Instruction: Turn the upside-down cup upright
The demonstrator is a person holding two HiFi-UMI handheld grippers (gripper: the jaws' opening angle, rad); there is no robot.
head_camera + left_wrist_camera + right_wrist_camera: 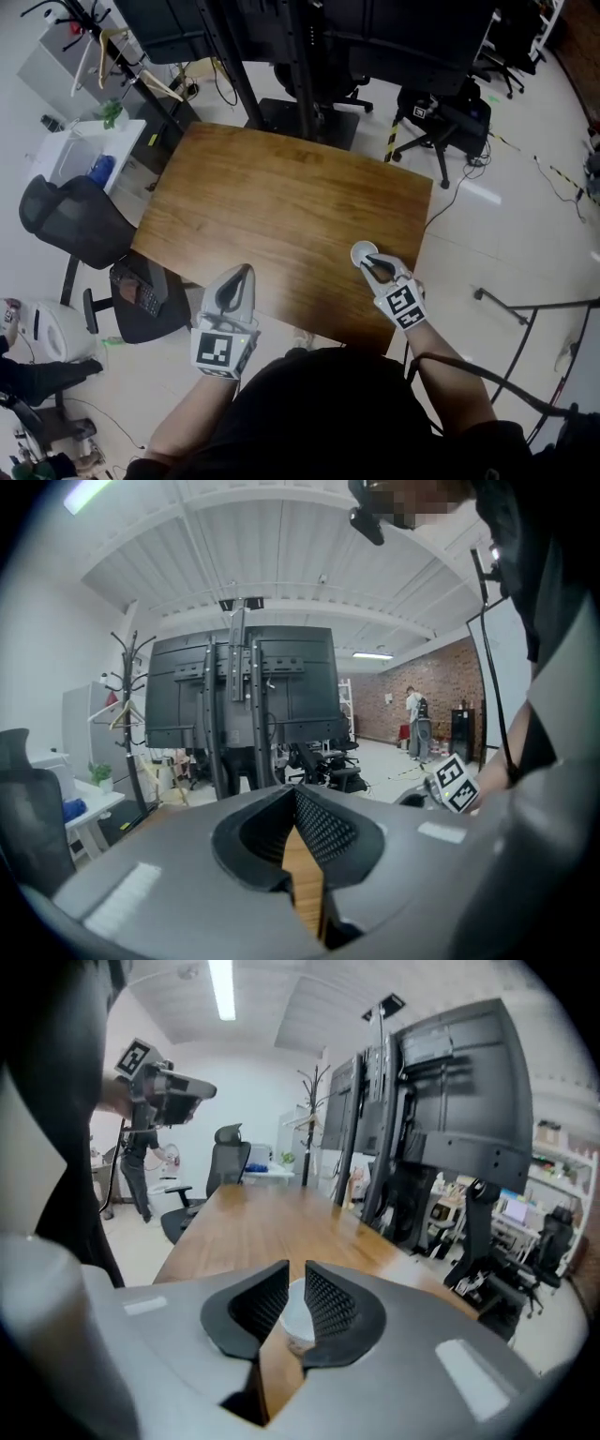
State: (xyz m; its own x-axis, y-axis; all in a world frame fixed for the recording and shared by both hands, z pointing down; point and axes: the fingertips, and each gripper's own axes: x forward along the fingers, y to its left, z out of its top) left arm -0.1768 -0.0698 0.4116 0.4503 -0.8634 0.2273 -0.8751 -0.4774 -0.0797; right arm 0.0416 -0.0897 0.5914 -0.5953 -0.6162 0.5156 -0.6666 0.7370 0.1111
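A small white cup (362, 251) is near the front right corner of the wooden table (281, 187). It is tilted, with its round end facing up toward the head camera. My right gripper (375, 267) is shut on it. In the right gripper view the cup (298, 1321) sits pinched between the two dark ribbed pads (330, 1302), above the tabletop. My left gripper (239, 277) hovers over the table's front edge to the left, its jaws together with nothing between them. In the left gripper view only the wood shows below the left gripper's (292, 794) meeting tips.
A black office chair (70, 220) stands at the table's left side, with a white cabinet (80, 150) behind it. A black screen stand (300, 117) rises beyond the far edge, and another chair (441, 122) is at the far right. Cables lie on the floor at the right.
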